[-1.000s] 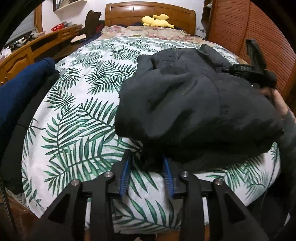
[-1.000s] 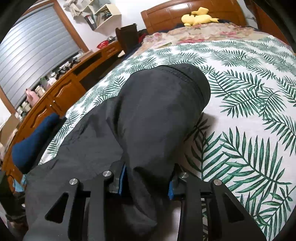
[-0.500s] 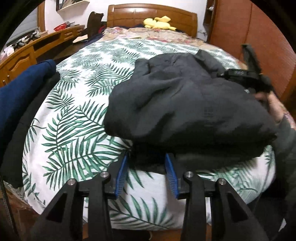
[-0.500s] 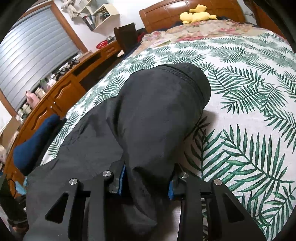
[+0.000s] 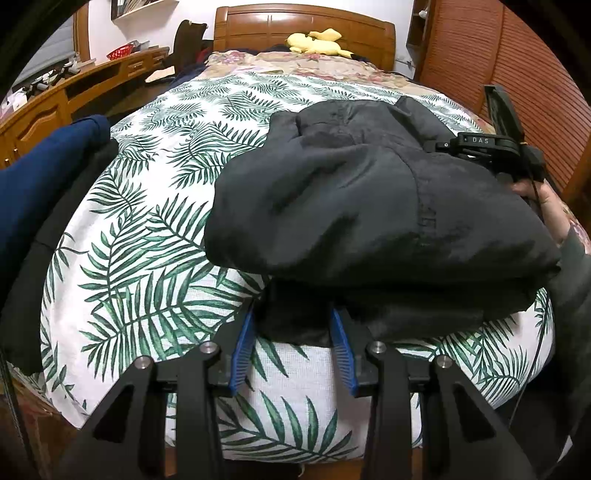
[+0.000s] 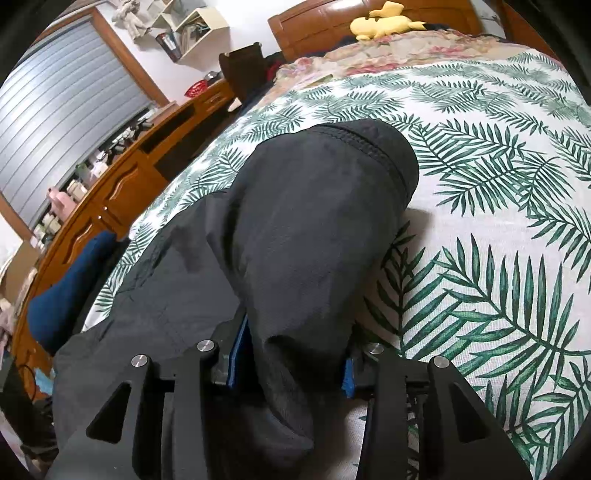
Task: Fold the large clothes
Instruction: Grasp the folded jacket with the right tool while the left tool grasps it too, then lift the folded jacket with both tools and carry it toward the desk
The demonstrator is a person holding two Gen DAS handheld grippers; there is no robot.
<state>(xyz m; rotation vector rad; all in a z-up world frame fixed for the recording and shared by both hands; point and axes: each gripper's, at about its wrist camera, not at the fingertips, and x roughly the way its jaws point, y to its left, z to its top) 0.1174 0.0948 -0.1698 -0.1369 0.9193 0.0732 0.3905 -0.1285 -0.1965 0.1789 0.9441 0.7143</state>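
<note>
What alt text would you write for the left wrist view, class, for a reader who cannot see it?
A bulky black garment lies bunched on a palm-leaf bedspread, its near edge between the blue-padded jaws of the left gripper. The right gripper is at the garment's far right side; a yellow plush toy sits by the wooden headboard.

Matt black cloth jacket [image 5: 369, 206]
</note>
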